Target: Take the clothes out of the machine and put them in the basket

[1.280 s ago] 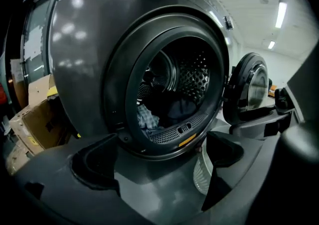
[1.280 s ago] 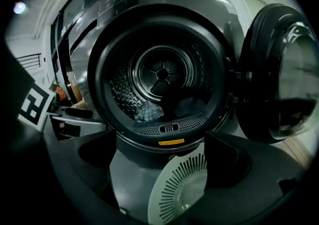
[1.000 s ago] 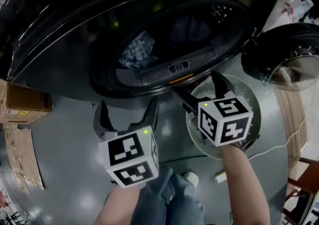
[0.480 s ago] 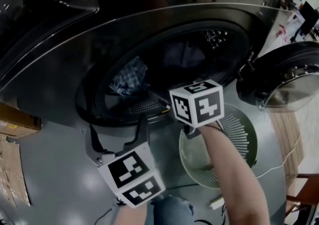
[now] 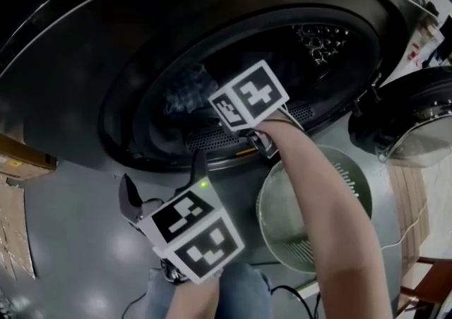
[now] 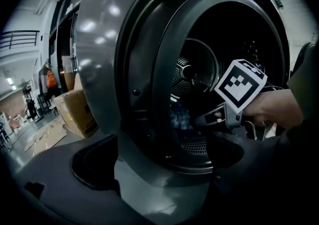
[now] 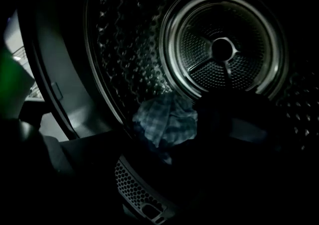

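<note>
Head view: right arm (image 5: 321, 205) into machine (image 5: 106, 42)

The machine's opening (image 5: 169, 77) is wide and stands free across its left and upper parts; the right forearm (image 5: 318, 197) passes in through its lower right, narrowing that side. Inside, the drum (image 7: 222, 50) is mostly hollow, with room above and behind the checked cloth (image 7: 167, 122) and the dark cloth (image 7: 244, 124) at the bottom front. The perforated grille (image 7: 132, 189) forms a lip along the lower rim. The door (image 5: 413, 123) hangs swung out at the right, just beside the basket (image 5: 281, 229), whose open top lies partly under the forearm. A box (image 5: 21, 159) sits at the far left, well apart.
</note>
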The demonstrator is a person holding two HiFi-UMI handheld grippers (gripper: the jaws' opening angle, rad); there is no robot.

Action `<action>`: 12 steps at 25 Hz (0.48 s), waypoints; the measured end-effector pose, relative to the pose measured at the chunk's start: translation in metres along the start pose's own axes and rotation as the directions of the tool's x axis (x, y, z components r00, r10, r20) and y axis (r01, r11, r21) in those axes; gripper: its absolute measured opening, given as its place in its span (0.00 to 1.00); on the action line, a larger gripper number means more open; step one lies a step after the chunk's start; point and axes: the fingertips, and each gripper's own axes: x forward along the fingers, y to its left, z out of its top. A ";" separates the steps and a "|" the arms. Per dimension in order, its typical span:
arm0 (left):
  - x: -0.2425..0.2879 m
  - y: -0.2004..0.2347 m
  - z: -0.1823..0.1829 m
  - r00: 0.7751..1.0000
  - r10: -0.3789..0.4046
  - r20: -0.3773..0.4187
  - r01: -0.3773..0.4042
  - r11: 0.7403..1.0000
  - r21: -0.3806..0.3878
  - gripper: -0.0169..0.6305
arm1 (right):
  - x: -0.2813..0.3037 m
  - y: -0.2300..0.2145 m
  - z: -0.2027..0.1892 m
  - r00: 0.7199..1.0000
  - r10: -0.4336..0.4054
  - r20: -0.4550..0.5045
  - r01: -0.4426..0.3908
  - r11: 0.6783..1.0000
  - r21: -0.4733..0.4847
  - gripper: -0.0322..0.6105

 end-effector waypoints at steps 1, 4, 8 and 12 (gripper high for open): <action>0.001 0.002 -0.003 1.000 -0.002 -0.020 0.002 1.000 -0.010 0.89 | 0.008 0.003 -0.001 0.999 0.015 -0.029 -0.016 0.999 -0.029 0.77; 0.009 0.005 -0.013 0.996 -0.013 -0.085 0.009 0.999 -0.049 0.89 | 0.030 0.007 -0.001 0.994 0.042 -0.101 -0.050 0.996 -0.077 0.77; 0.018 0.006 -0.025 0.986 -0.057 -0.157 0.045 0.996 -0.081 0.89 | 0.061 0.008 0.001 0.984 0.019 -0.175 -0.047 0.986 -0.159 0.77; 0.022 0.010 -0.028 0.983 -0.075 -0.169 0.066 0.996 -0.056 0.88 | 0.097 0.012 0.008 0.989 0.026 -0.146 -0.066 0.960 -0.272 0.74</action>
